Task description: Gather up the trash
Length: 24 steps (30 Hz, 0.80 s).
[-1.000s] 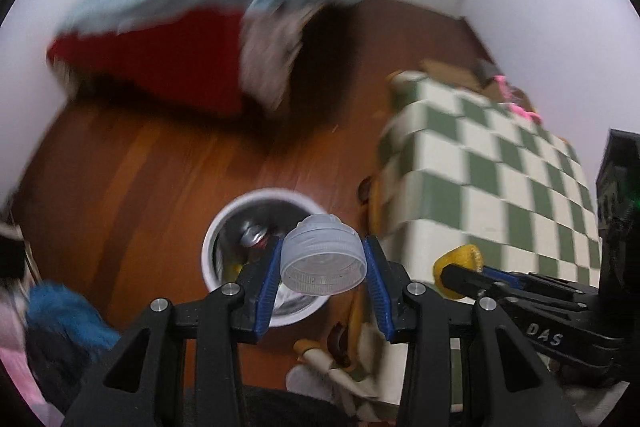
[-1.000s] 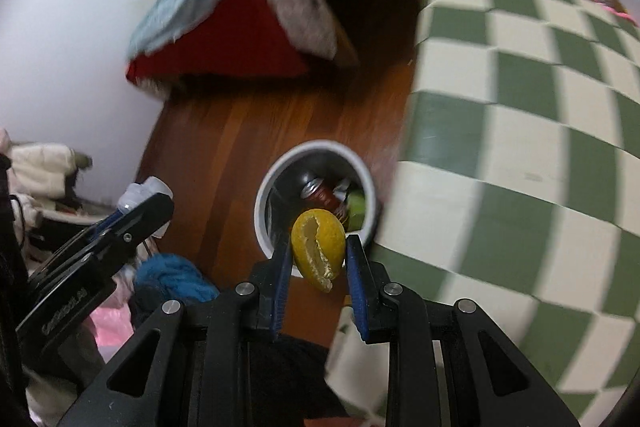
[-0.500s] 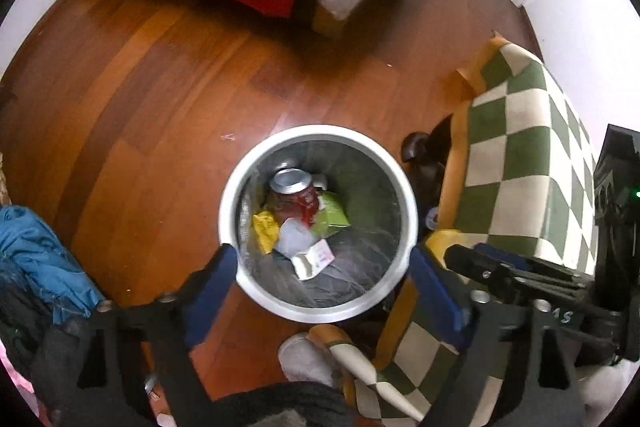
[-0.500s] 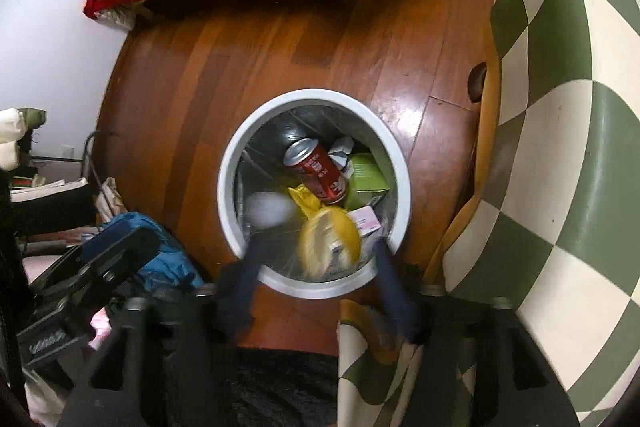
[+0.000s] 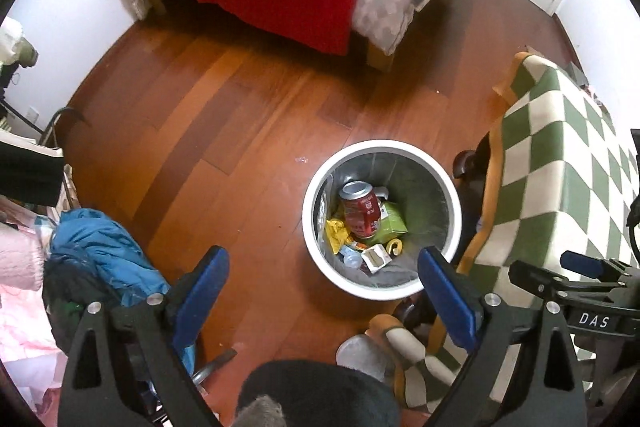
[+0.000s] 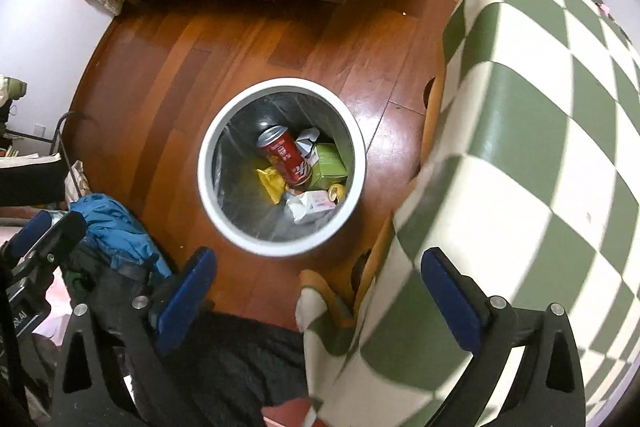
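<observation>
We held both grippers above the white bin point(image 5: 382, 293), which stood on the wood floor point(image 5: 240, 131) just beside the green-checked table cloth point(image 5: 560, 179). We noted the left gripper point(image 5: 324, 291) with its blue pads point(image 5: 202, 291) spread wide and nothing between them. The right gripper point(image 6: 320, 291) was likewise spread wide and gripped nothing. Inside the bin we saw the trash: a red can point(image 6: 285, 157) lying tilted, a green carton point(image 6: 328, 165) touching it, a yellow wrapper point(image 6: 272, 183), a white packet point(image 6: 310, 207) and a lemon piece point(image 6: 337, 191) near the wall. A blue cloth point(image 5: 104, 251) lay well apart to the left
</observation>
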### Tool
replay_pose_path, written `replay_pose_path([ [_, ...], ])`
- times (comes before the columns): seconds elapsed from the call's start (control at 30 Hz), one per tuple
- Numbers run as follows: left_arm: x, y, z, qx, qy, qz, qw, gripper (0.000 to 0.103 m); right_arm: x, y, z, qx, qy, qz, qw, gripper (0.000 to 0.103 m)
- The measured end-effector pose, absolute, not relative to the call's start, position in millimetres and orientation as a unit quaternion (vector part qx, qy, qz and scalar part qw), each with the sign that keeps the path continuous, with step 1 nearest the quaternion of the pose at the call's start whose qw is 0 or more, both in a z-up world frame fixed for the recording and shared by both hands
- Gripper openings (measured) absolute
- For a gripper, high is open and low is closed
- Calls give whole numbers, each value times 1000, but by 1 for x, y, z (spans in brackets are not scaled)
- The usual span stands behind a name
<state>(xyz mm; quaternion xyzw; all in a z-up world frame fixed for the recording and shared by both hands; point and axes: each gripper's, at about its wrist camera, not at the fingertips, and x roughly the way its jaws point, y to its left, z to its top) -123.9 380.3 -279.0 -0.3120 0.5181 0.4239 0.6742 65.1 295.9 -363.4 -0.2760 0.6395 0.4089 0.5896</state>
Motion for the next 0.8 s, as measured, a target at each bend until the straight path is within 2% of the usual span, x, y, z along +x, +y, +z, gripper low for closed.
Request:
replay_pose_path([
  [0.8,-153,274,-96,-300,429,370,767,96,30,177,-124,-177,563,529,609,103],
])
